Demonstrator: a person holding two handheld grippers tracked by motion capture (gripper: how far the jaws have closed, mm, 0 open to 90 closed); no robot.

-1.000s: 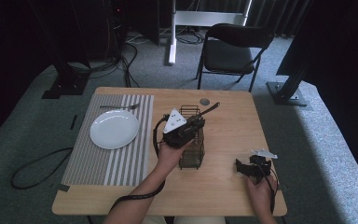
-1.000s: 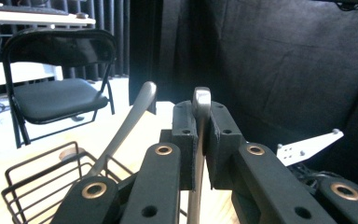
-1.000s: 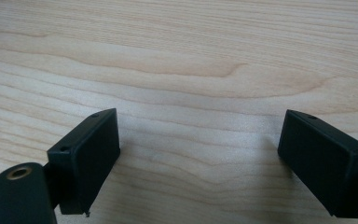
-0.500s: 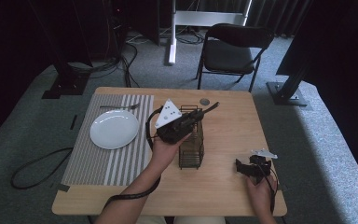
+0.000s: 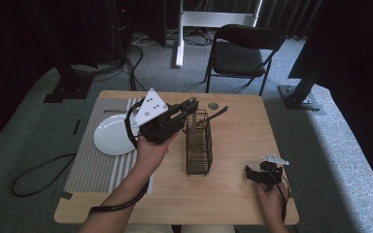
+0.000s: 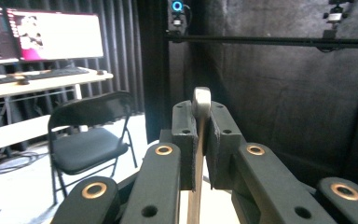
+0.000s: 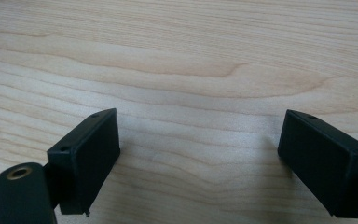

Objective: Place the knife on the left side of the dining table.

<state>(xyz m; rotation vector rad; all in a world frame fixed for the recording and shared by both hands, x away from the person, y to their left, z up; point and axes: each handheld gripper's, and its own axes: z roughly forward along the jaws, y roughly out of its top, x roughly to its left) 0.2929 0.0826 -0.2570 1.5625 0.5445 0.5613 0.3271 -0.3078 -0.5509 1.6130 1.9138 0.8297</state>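
Wood table (image 5: 233,136), L gripper (image 5: 187,107) fingers clamping utensil handle (image 6: 200,100), R gripper (image 7: 198,158) fingers wide.

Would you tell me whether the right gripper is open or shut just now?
Open: the right gripper has its jaws wide apart, with bare table between them.

- A recording studio or lab: black curtains (image 6: 284,116) wall in a small wooden table (image 5: 238,131) on grey carpet (image 5: 335,160).
- Cameras (image 6: 177,7) sit on a black overhead rail.
- Far left, lit monitors (image 6: 51,32) stand on a desk (image 6: 37,84).
- Cables (image 5: 121,63) trail by a folding chair (image 5: 240,53).
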